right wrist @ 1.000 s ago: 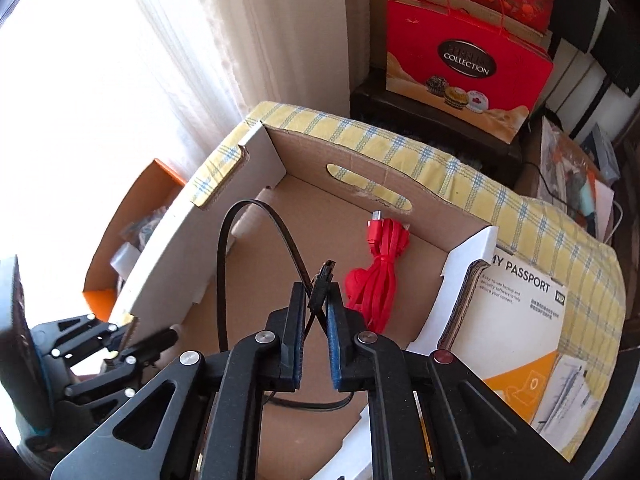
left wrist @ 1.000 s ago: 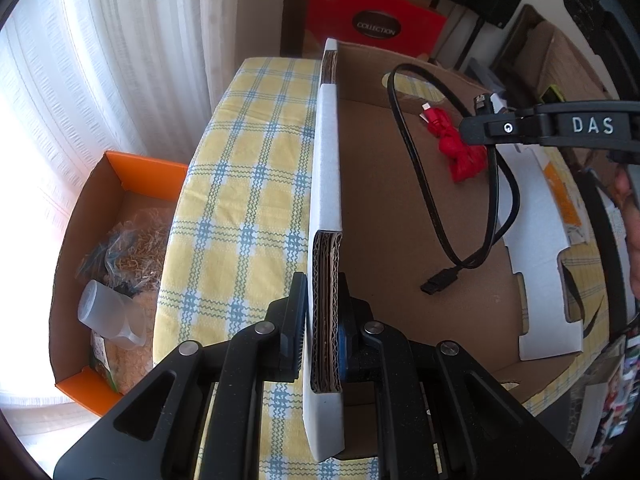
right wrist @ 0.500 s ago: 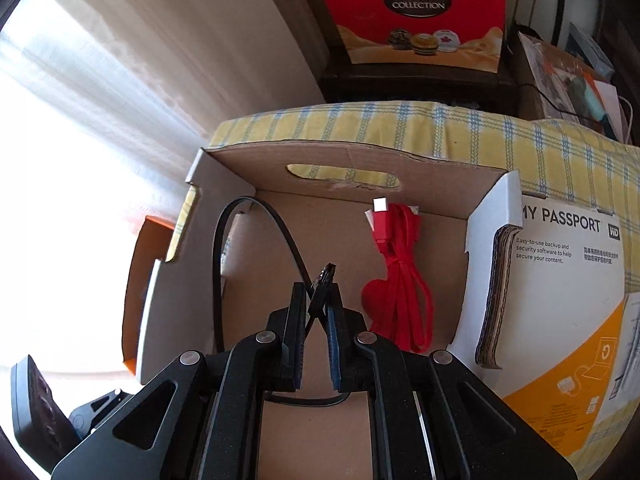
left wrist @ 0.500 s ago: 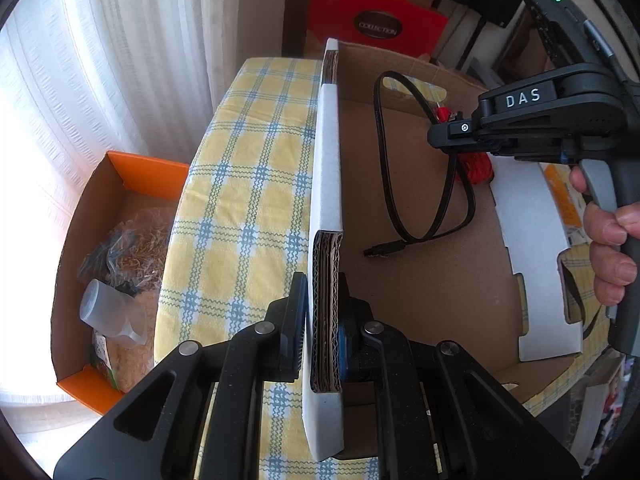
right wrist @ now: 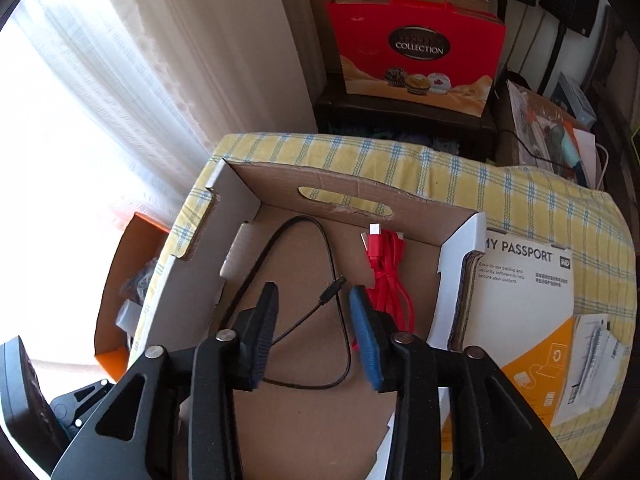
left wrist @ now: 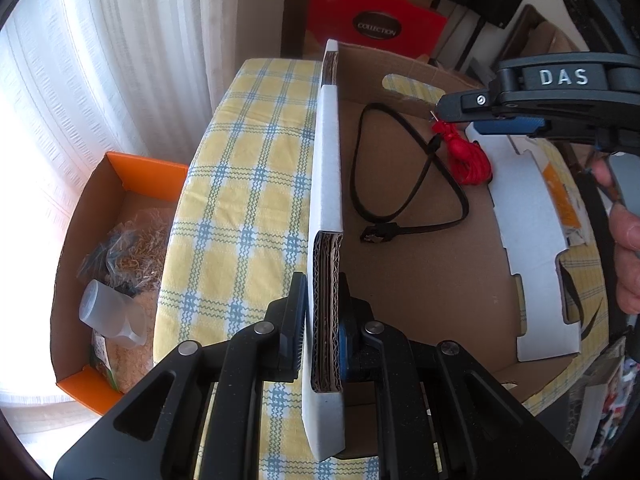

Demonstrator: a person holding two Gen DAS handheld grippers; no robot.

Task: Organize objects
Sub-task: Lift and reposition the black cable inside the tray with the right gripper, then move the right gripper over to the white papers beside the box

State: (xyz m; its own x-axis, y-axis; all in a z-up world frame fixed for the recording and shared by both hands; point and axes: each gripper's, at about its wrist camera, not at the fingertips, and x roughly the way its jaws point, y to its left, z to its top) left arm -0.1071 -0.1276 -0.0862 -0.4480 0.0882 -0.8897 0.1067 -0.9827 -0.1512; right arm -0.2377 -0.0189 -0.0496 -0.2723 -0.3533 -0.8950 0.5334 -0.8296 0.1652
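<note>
Inside the cardboard box (right wrist: 344, 196) lie a black cable (right wrist: 340, 320) and red cable (right wrist: 388, 268); the left tool (left wrist: 322, 320) pinches its wall, the right tool (right wrist: 314, 308) is opening, nothing between its pads.

In the right wrist view the black cable (right wrist: 340, 320) passes behind the right hand-held gripper (right wrist: 314, 320), the red cable (right wrist: 390, 276) is half hidden, and the frame edge cuts the white box (right wrist: 524, 300).
</note>
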